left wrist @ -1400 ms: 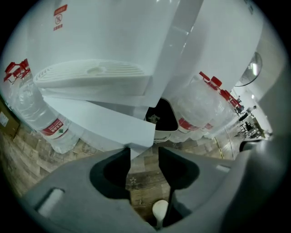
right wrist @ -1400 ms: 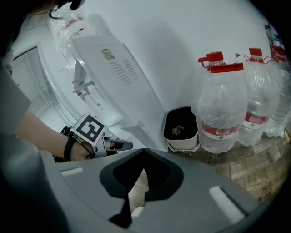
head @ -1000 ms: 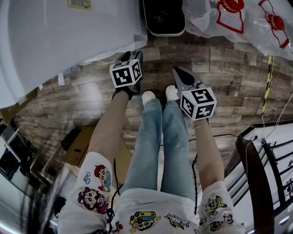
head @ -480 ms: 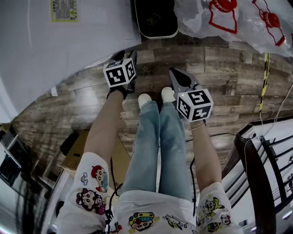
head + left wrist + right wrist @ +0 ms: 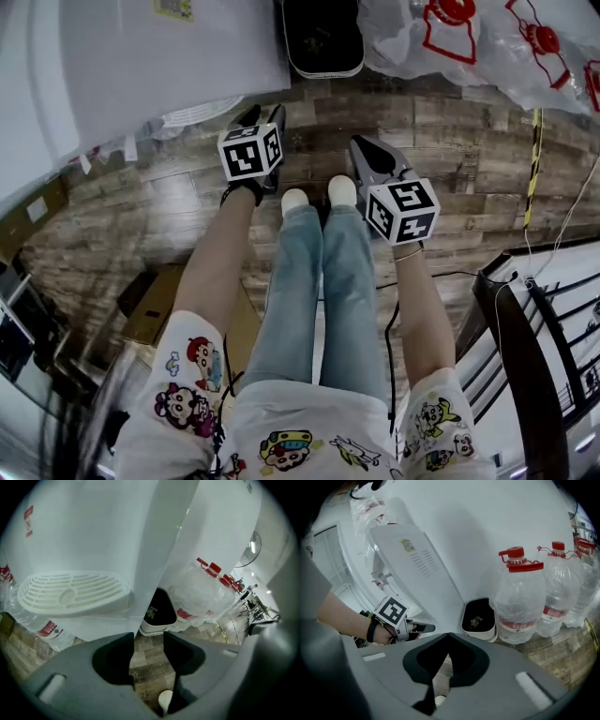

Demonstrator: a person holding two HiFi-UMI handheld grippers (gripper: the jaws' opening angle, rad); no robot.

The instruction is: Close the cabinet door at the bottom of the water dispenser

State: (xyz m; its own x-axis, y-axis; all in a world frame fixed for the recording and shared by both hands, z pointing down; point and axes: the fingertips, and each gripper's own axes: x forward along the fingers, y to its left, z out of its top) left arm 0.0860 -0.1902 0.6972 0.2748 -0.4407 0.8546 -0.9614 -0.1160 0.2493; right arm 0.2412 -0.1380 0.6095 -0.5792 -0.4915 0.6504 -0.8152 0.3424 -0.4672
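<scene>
The white water dispenser's cabinet door (image 5: 178, 66) stands open at the head view's upper left. In the right gripper view the door (image 5: 412, 564) is a slanted panel with a label and vent slots. The dispenser's drip tray (image 5: 70, 592) fills the left of the left gripper view. My left gripper (image 5: 265, 114) hangs just below the door's lower edge, apart from it. Its jaws (image 5: 149, 637) are open with only floor between them. My right gripper (image 5: 361, 145) is further right over the wooden floor. Its jaws (image 5: 448, 634) are shut and hold nothing.
A black bin with a white rim (image 5: 323, 37) stands against the wall beside the door. Water bottles in plastic wrap (image 5: 469, 37) lie to its right. The person's white shoes (image 5: 295, 199) are between the grippers. A cardboard box (image 5: 164, 300) is lower left, a black metal frame (image 5: 525, 328) lower right.
The head view has shifted a little. Both grippers stay near the same spots in front of the door, and their jaws are unchanged.
</scene>
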